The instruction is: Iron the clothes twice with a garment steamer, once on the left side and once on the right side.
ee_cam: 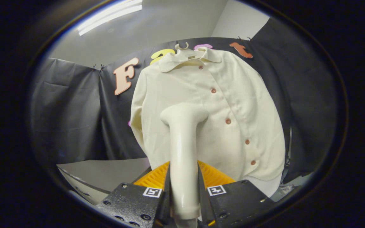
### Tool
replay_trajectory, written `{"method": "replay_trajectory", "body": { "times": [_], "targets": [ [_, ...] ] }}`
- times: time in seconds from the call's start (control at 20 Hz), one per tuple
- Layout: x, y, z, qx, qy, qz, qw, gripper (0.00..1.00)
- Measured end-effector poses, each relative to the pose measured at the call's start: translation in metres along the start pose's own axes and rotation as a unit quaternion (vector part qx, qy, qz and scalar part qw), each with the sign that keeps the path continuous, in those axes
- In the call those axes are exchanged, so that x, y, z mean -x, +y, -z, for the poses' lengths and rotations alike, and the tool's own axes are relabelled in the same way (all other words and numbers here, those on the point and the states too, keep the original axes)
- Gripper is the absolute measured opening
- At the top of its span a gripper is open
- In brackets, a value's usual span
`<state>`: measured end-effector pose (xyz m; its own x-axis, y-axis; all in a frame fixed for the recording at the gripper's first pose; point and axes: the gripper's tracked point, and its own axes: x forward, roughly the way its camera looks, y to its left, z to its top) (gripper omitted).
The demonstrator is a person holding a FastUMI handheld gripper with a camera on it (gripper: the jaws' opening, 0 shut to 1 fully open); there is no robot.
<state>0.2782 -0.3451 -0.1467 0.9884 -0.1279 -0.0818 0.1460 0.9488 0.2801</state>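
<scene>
A: While the gripper view is up, log it. What's the gripper (184, 193) doing?

B: Clamped on the steamer (182, 152). Both fingers (131, 202) press the handle from either side, handle runs straight up btwn them. Cream plastic, head bends fwd at the top.

A: Where's the head rel. to the shirt (208, 110)?

B: Head sits in front of the shirt's left-of-center panel, just beside the button row (228, 121), about mid-height. Can't tell if it touches the cloth or hangs just off it.

A: Shirt condition?

B: Cream, long sleeves, collar, hung on a pale hanger (185, 50) against the dark cloth wall (74, 110). Front faces the cam. Brownish buttons run down at a slant, five or so visible. Sleeve on the F side hangs straight down. Hem curves under near the fingers.

A: Anything else?

B: Orange ribbed part (157, 177) shows behind the handle, either side of it, just above the finger blocks. Pale flat surface (106, 174) below the wall, beside the fingers. Ceiling light strip (109, 15) up top.
</scene>
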Motion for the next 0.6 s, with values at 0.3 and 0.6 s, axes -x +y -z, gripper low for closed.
{"method": "replay_trajectory", "body": {
  "times": [0.3, 0.6],
  "targets": [
    [0.014, -0.011, 0.043, -0.011, 0.023, 0.0, 1.0, 0.38],
    [0.029, -0.021, 0.086, -0.025, 0.05, 0.003, 0.998, 0.38]
  ]
}}
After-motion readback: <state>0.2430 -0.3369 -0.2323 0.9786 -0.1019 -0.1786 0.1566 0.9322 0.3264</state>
